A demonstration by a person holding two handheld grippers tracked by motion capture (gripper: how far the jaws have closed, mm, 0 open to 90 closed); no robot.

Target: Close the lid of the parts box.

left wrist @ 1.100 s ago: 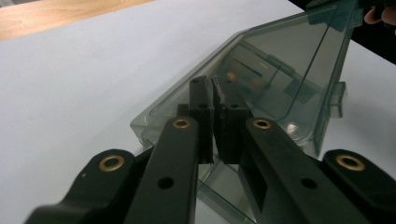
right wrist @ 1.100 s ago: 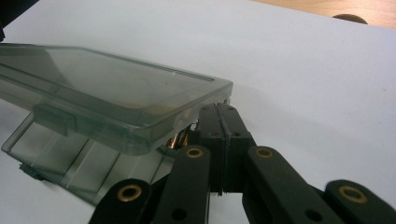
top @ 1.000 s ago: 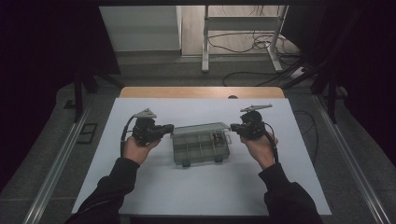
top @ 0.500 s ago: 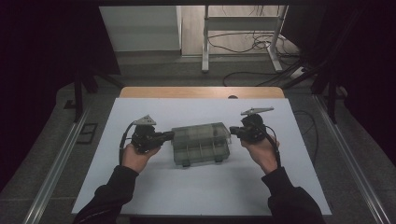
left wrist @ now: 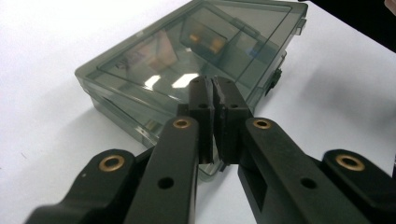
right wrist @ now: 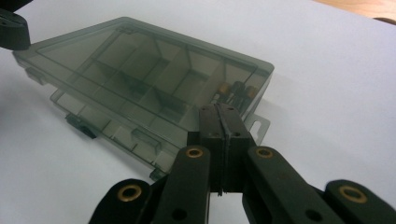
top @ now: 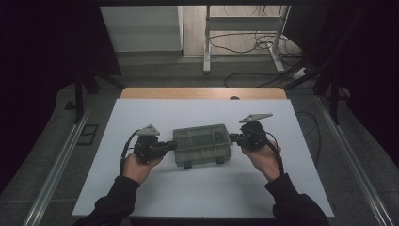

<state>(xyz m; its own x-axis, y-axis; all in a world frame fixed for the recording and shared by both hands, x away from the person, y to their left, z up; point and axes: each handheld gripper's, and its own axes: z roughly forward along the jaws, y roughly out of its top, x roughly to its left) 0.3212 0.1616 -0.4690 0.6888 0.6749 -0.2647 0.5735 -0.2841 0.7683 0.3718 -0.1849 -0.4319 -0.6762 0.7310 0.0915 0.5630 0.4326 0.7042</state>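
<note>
Tongs on both sides were pressed together with nothing between them. The left gripper met the left end of the smoky plastic organizer box, and the right gripper met its right end, at the centre of the high view on the white table. The box sat lid down, latches facing the lower edge. The step looked like squeezing the box between the closed tips to shift or square it. Next would call for even, opposed pressure so it slid without pivoting.
</note>
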